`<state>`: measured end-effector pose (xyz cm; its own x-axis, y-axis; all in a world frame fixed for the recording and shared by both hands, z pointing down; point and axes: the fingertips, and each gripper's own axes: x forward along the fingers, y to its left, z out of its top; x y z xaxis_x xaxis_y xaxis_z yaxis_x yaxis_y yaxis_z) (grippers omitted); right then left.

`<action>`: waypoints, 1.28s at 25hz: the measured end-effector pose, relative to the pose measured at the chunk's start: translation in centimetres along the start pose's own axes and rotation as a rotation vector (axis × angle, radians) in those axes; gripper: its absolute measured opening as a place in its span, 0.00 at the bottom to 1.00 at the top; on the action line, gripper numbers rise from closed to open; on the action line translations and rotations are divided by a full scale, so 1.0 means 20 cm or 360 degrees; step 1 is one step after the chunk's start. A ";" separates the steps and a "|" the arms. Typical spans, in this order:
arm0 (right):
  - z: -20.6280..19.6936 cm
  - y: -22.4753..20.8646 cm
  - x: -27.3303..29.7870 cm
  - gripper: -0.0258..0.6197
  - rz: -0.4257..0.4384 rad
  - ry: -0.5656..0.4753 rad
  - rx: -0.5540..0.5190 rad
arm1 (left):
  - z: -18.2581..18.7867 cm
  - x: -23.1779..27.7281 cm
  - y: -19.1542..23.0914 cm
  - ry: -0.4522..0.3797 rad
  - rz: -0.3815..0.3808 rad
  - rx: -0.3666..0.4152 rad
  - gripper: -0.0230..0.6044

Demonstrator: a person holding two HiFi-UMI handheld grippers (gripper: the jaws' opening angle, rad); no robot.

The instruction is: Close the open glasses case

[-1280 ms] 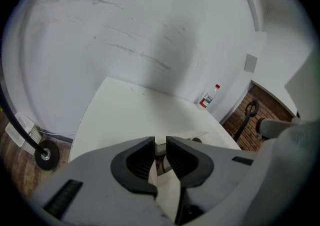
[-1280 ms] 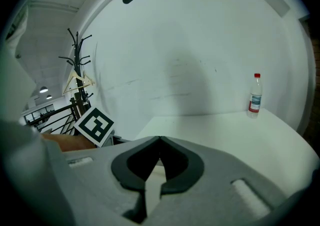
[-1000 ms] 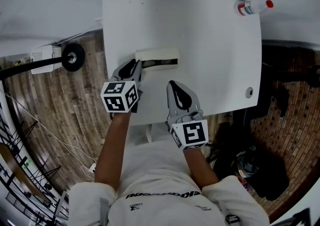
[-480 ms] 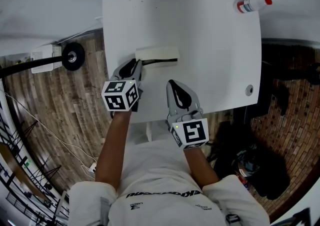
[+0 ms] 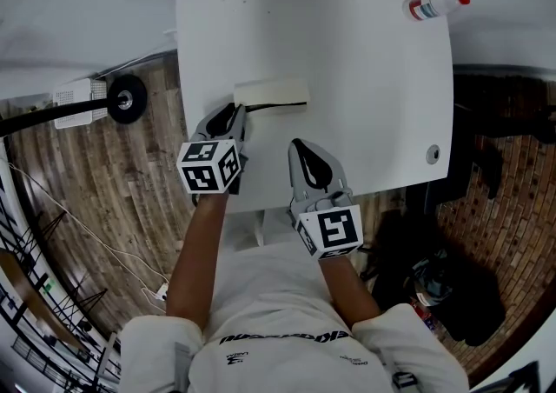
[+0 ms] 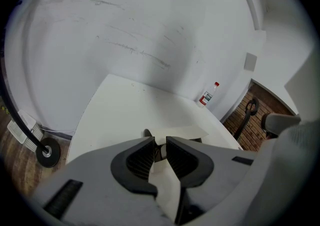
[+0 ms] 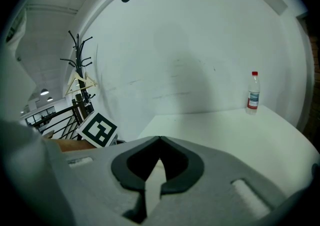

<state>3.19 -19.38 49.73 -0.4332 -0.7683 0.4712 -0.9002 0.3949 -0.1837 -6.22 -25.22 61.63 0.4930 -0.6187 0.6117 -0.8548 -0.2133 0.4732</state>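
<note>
The cream glasses case [image 5: 271,91] lies on the white table [image 5: 365,78] with its lid down, and only a thin dark seam shows along its near side. My left gripper [image 5: 236,112] sits just short of the case's left end, its jaws a narrow gap apart with nothing between them. In the left gripper view the case [image 6: 186,132] lies right beyond the left gripper [image 6: 160,143]. My right gripper [image 5: 298,147] is shut and empty, lower on the table and apart from the case; its tips meet in the right gripper view [image 7: 160,139].
A clear bottle with a red cap [image 5: 439,5] lies at the table's far right corner and also shows in the gripper views [image 6: 208,95] [image 7: 253,91]. A round grommet [image 5: 433,156] sits near the right edge. A black wheel-like base [image 5: 128,97] stands on the wood floor at left.
The case's lid has come down: the wide dark opening on its near side has narrowed to a thin line. Both grippers have barely moved.
</note>
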 end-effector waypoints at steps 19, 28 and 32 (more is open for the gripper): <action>-0.02 0.00 -0.05 0.04 -0.0009 -0.0003 -0.0013 | -0.04 0.00 0.00 -0.0010 0.0057 0.0007 0.14; -0.04 -0.01 -0.08 0.04 -0.0018 -0.0001 -0.0012 | -0.09 0.00 0.01 0.0009 0.0090 0.0020 0.14; -0.04 -0.02 -0.10 0.04 -0.0025 -0.0002 -0.0020 | -0.10 0.01 0.01 0.0017 0.0108 0.0022 0.14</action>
<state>4.52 -17.67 49.53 -0.4193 -0.7750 0.4728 -0.9061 0.3893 -0.1655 -6.03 -23.92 63.14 0.4353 -0.6240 0.6489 -0.8885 -0.1817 0.4214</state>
